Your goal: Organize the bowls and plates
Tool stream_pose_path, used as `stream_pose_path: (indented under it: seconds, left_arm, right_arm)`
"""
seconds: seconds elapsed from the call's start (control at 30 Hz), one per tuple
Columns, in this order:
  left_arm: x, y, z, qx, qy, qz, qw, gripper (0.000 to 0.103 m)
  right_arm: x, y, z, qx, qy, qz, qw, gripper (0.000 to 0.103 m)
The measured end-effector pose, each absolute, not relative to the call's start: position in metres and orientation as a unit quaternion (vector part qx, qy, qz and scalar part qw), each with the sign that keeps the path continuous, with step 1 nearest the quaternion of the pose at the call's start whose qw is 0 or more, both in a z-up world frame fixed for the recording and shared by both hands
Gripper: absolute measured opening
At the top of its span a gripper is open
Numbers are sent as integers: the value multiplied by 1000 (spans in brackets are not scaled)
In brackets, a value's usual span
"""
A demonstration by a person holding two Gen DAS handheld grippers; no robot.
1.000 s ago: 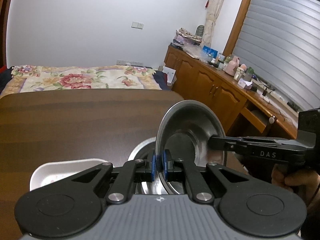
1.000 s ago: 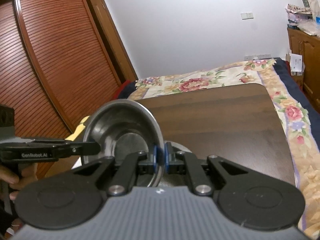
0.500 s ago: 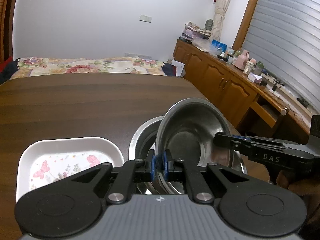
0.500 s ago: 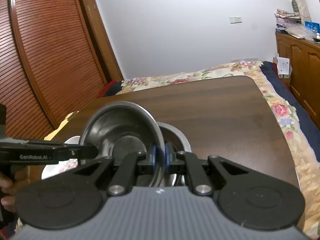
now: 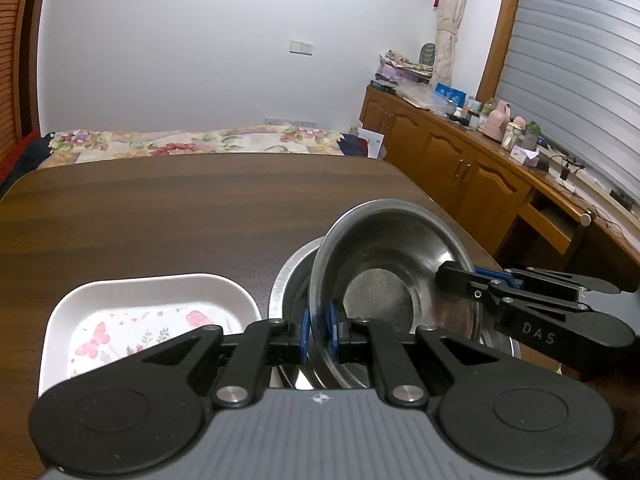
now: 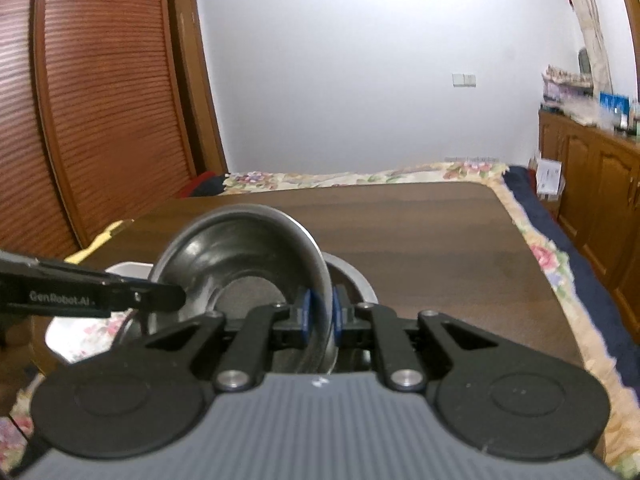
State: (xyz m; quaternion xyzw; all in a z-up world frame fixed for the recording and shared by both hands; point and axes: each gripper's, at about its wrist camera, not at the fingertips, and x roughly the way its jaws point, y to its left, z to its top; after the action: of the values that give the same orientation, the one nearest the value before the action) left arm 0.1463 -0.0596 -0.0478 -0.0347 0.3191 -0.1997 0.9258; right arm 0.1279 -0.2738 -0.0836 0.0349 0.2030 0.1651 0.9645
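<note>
Both grippers, left [image 5: 319,330] and right [image 6: 320,312], pinch the steel bowl [image 5: 384,264] (tilted) over the lower bowl [image 5: 292,276]; next, level and release.

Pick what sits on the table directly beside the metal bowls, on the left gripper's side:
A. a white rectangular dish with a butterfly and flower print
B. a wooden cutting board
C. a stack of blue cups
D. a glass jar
A. In the left wrist view, a white dish with pink butterflies lies on the table just left of the lower steel bowl.

Home bedroom; bed [image 5: 200,145]; wardrobe [image 6: 100,100].
</note>
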Motion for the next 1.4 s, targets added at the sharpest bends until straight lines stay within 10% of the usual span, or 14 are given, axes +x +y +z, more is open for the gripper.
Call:
stream_pose_path:
  seconds: [0.5,0.6,0.83,1.03,1.4]
  left_arm:
    - [124,-56,-30,-28,275,-183,943,12]
    - [113,-56,-26,-12,258,-178,949,28]
    - [95,-48,-31,8,232,-156,960,76]
    - [95,-47,-46,3,244,-149,958,75]
    - [100,-63,-60,12,261,-162,951,55]
  right_arm:
    - [107,-288,-70,62,156,169,971,15]
    - [99,-293,-65,60,145,162,974,16]
    - [83,-297,-62,41,126,146,980,58]
    - [84,-296,-72,39,123,146,981,97]
    - [108,-295,-100,71,146,149,975,97]
